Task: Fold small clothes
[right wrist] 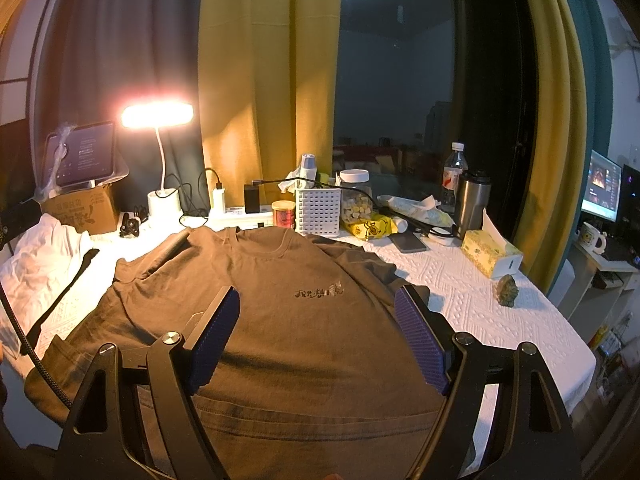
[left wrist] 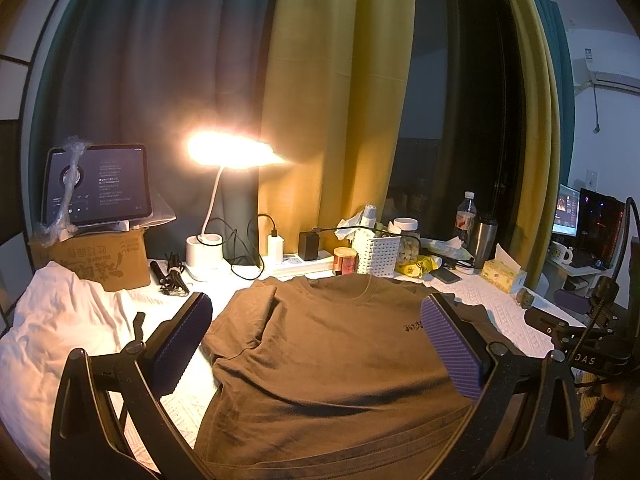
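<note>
A brown T-shirt (left wrist: 320, 356) (right wrist: 296, 320) lies spread face up on the white patterned tablecloth (right wrist: 480, 312), collar toward the window, a small dark print on its chest. Its left sleeve is bunched and folded inward. My left gripper (left wrist: 316, 312) hovers open above the shirt's near half, purple pads wide apart, holding nothing. My right gripper (right wrist: 318, 300) is likewise open over the shirt's lower middle, empty. Part of the right gripper's body (left wrist: 580, 332) shows at the right edge of the left wrist view.
A crumpled white garment (left wrist: 52, 320) (right wrist: 40, 256) lies at the left. Along the back stand a lit desk lamp (left wrist: 224, 152), cardboard box with tablet (left wrist: 96, 256), power strip, white basket (right wrist: 318, 208), jar, bottle, steel tumbler (right wrist: 472, 200), tissue box (right wrist: 490, 258) and a small stone (right wrist: 506, 288).
</note>
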The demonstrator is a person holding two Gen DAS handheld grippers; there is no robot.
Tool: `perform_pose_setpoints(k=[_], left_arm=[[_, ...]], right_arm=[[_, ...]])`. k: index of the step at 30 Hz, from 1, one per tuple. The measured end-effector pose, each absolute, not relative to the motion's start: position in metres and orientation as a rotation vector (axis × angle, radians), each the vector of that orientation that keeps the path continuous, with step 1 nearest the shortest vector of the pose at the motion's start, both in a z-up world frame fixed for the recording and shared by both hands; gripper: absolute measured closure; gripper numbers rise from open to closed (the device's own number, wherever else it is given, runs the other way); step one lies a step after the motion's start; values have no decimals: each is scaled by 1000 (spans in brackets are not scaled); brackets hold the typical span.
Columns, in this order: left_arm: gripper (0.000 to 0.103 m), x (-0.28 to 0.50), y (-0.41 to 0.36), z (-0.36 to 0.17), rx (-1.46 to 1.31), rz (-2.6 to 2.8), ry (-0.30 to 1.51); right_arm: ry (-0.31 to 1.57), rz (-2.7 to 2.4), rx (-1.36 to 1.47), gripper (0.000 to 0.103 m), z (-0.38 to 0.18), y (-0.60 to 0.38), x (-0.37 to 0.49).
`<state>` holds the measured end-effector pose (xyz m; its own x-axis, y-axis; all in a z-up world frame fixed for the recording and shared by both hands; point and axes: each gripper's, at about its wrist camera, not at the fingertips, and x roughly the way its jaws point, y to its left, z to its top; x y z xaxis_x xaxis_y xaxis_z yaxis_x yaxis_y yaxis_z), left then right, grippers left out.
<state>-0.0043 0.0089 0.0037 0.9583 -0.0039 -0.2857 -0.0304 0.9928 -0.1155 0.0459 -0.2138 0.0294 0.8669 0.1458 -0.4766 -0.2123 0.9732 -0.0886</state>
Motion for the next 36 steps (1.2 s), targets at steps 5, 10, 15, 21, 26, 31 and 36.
perform_pose_setpoints(k=[5, 10, 15, 21, 26, 31, 36], left_arm=[[1, -5, 9, 3, -119, 13, 290], [1, -3, 9, 5, -122, 10, 290], [1, -2, 10, 5, -123, 11, 291], [1, 7, 9, 5, -116, 17, 303], [1, 24, 9, -3, -102, 26, 342], [1, 39, 11, -9, -121, 6, 378], [1, 59, 16, -14, -159, -11, 391]], right_arm=[[488, 189, -139, 20, 29, -214, 47], [490, 189, -138, 20, 28, -214, 49], [492, 189, -137, 20, 26, -214, 50], [499, 189, -137, 20, 22, -214, 54], [520, 183, -138, 20, 15, -215, 66], [547, 168, -137, 20, 13, -224, 89], [579, 159, -139, 20, 7, -238, 115]])
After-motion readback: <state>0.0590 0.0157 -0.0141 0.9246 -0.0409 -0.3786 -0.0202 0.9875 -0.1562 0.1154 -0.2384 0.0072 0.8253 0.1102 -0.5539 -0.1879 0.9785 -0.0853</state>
